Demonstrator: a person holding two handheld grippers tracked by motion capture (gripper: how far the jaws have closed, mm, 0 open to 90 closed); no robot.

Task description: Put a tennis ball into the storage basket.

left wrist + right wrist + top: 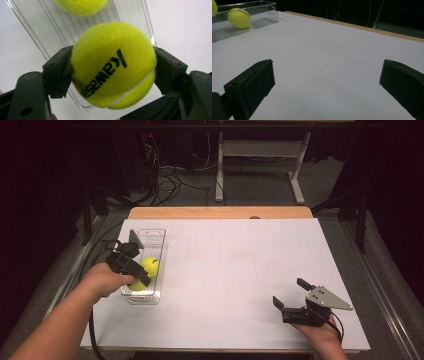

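Observation:
My left gripper [113, 67] is shut on a yellow tennis ball [113, 66] with black lettering, a pad pressing on each side of it. I hold that ball just above the near end of a clear plastic tray [45, 30]. A second tennis ball [80, 5] lies farther along in the tray. In the high view the left gripper [141, 279] is over the tray [155, 236] at the table's left, with the held ball [137, 285] partly hidden and the other ball [150, 266] beside it. My right gripper [290, 292] rests open and empty at the front right.
The white table top [235, 265] has a wooden strip [220, 212] along its far edge. Beyond it are a metal table frame [260, 155] and floor cables [170, 180]. The right gripper view shows the tray [249, 25] with a ball [239, 18] far left.

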